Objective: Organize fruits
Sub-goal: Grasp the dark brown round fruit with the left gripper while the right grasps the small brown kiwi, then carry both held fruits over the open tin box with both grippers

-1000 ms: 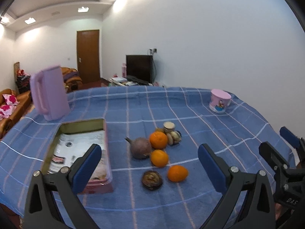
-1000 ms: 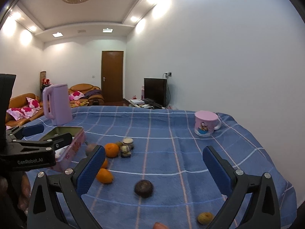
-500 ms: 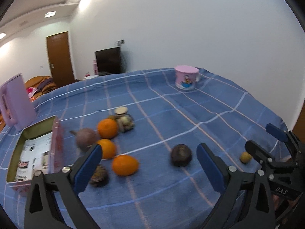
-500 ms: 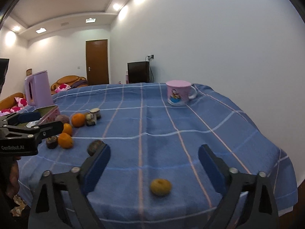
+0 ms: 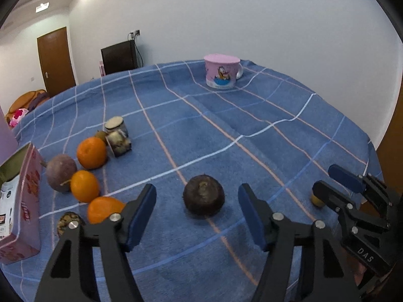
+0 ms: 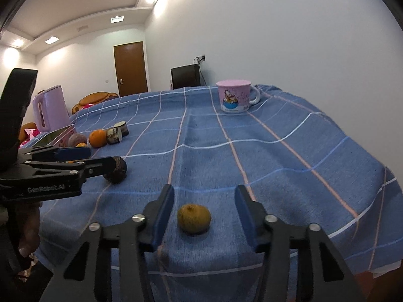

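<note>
A dark brown round fruit lies on the blue checked cloth. My left gripper straddles it with jaws closing; a gap shows on each side, so the pads are not pressing. A small yellow-green fruit sits near the table's front edge between the fingers of my right gripper, whose jaws are also closing and stand clear of it. In the right wrist view the left gripper reaches in from the left at the dark fruit.
Three oranges, a purple-brown root-like fruit and a small brown fruit cluster at the left beside a pink tin. Two small jars stand behind them. A pink mug stands far back; a lilac jug is far left.
Both grippers have dropped lower and come in around their fruits. Their jaws have narrowed from wide open. The left view has swung from the tin and oranges to the dark fruit.
</note>
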A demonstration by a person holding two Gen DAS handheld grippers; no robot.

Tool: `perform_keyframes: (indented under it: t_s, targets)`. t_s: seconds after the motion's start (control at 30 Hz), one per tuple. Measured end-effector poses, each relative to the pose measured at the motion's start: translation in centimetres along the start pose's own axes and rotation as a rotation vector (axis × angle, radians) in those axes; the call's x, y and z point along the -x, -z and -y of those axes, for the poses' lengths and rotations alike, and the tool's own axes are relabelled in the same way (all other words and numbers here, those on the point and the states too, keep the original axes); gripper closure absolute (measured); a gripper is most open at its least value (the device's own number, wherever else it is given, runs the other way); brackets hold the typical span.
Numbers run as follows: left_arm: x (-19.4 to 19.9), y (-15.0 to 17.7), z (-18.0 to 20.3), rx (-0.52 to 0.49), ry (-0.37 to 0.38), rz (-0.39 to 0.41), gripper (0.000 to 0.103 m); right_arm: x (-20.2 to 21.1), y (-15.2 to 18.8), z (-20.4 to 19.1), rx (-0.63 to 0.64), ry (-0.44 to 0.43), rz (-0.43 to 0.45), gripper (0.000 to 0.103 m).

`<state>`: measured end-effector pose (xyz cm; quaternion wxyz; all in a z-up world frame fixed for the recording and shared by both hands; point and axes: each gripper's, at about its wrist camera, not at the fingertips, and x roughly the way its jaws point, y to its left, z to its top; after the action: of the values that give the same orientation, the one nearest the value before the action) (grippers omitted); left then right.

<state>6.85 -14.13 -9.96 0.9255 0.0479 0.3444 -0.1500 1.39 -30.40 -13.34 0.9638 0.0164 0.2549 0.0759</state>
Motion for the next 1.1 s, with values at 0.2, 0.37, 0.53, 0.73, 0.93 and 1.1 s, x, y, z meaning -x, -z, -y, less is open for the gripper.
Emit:
perform_keyframes:
  t_s: [0.2,0.37,0.53,0.73,0.93,1.1]
  targets:
    - [-1.0,0.2,0.1,0.007,0.010,-0.031,0.040,-0.3,0.3,-0.3,0.008,-0.031,-0.018,0.067]
    - [-1.8,0.2,-0.1,0.013,0.013,-0.053,0.045,-0.8,0.5,-0.4,0.010,-0.034,-0.037,0.068]
    - [-2.5,0.2,-0.3,0.032,0.040,-0.085,0.057,-1.2,0.7,-0.3,0.007,-0.034,-0.056,0.073]
    - [-2.5,0.2,-0.2,0.032,0.043,-0.081,0.064,-1.2,0.7,-0.3,0.012,-0.043,-0.055,0.073]
    - [-2.1,0.2,-0.3,0.030,0.031,-0.058,0.064,-0.9,0.7,-0.9,0.020,-0.060,-0.048,0.074]
    - [-1.5,0.2,-0.5,0.026,0.015,-0.031,0.064,-0.6,0.5,-1.6,0.032,-0.072,-0.034,0.074]
